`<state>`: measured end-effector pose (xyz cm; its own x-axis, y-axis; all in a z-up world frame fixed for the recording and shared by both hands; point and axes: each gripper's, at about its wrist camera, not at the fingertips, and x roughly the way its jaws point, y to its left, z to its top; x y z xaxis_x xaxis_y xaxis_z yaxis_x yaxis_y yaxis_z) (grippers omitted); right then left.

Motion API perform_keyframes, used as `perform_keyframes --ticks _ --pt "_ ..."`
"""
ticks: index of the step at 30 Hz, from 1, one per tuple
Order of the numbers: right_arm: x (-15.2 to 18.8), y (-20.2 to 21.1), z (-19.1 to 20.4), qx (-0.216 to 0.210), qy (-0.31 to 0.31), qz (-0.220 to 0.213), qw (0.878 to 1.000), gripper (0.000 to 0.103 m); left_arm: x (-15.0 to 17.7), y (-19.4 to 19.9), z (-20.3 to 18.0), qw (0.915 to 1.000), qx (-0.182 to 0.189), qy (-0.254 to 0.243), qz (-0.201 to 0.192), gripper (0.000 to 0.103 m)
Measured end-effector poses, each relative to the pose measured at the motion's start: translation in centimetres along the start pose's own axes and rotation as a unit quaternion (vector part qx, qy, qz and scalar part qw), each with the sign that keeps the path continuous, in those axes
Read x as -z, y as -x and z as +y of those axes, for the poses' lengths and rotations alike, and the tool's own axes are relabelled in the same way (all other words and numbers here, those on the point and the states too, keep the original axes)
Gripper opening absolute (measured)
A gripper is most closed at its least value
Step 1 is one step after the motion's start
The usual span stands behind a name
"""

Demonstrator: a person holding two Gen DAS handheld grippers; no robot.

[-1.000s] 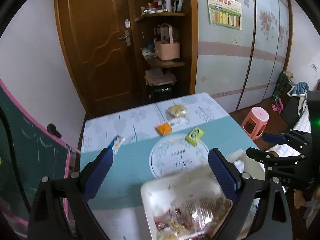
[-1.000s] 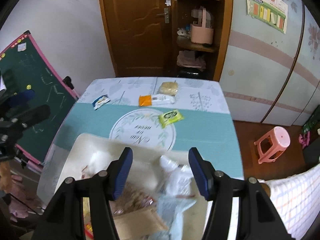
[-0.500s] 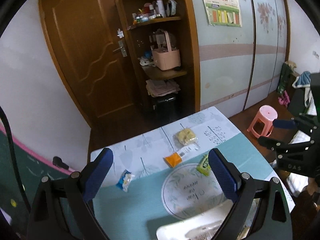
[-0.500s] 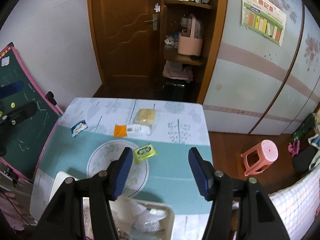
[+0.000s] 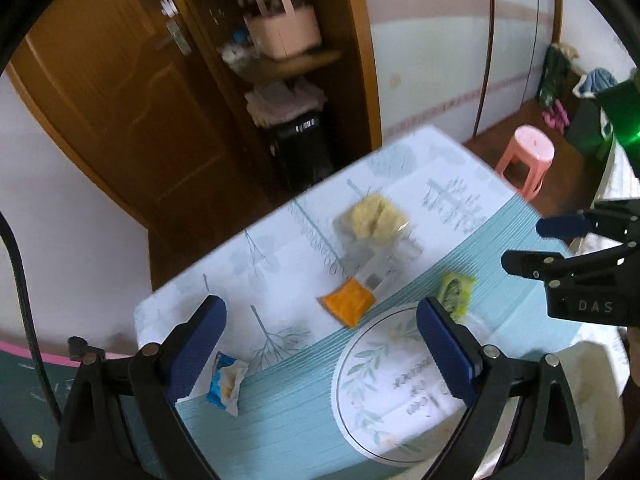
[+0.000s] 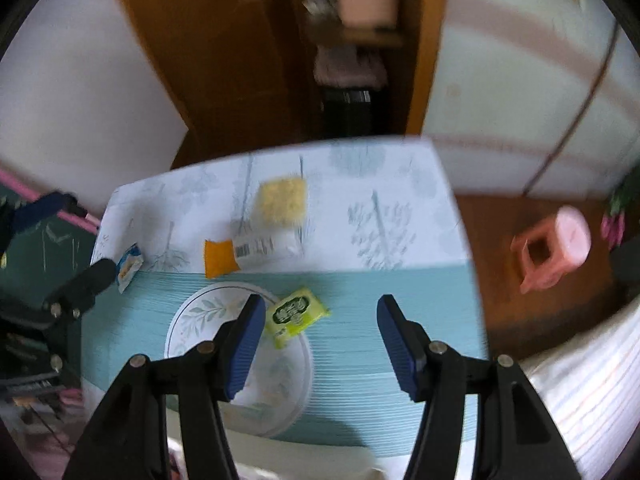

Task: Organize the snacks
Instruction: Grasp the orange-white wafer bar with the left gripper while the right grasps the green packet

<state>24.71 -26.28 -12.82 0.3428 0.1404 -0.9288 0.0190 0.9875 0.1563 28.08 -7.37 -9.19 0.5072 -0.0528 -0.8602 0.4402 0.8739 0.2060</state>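
Four loose snack packets lie on the counter (image 6: 400, 292), all apart from the white bin whose rim shows at the near edge in the right wrist view. The green packet (image 6: 297, 313) rests half on the printed circle of the cloth, just ahead of the right tongs (image 6: 320, 344). The orange packet (image 6: 219, 257) touches or overlaps a white barcoded packet (image 6: 266, 246), and the yellow noodle packet (image 6: 282, 202) lies just beyond them. The blue-and-white packet (image 5: 226, 384) sits alone near the left edge, beside the left finger of the left tongs (image 5: 322, 354).

Both tongs stand open and empty, pointing steeply down at the counter.

Hazards from this position:

- Motion blur in both views suggests fast travel. Closing at speed on a flat, slippery packet would likely skid it across the cloth instead of pinching it.
- The green packet lies off-centre, next to the left finger of the right tongs. A straight descent may land that finger on the packet and pin it flat.
- The orange and white packets lie in contact. A grasp on one could drag the other, or lift both.
- The blue-and-white packet is close to the counter edge. A sideways nudge could push it off.
- The two tongs are working near each other over the centre; crossing paths risks a collision.
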Motion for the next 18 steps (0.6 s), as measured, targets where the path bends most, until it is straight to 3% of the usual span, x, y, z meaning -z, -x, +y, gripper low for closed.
perform_keyframes --ticks 5,11,13,15,18 --pt "0.6 -7.3 -0.5 -0.022 -0.085 0.073 0.993 0.058 0.9 -4.7 0.9 0.9996 0.003 -0.008 0.026 0.096" --pt "1.0 -11.5 0.5 -0.035 -0.134 0.112 0.984 0.058 1.6 -7.7 0.9 0.9990 0.013 -0.022 0.037 0.096" --pt "1.2 -12.2 1.4 -0.013 -0.125 0.109 0.986 0.057 1.7 -8.4 0.9 0.9987 0.016 -0.028 0.040 0.096" --pt "0.9 -12.1 3.0 0.022 -0.085 0.095 0.992 0.048 1.6 -9.0 0.8 0.9984 0.018 -0.030 0.044 0.096" --pt "1.0 -11.8 3.5 0.047 -0.055 0.082 0.994 0.047 1.3 -9.9 0.3 0.9979 0.029 -0.037 0.045 0.096"
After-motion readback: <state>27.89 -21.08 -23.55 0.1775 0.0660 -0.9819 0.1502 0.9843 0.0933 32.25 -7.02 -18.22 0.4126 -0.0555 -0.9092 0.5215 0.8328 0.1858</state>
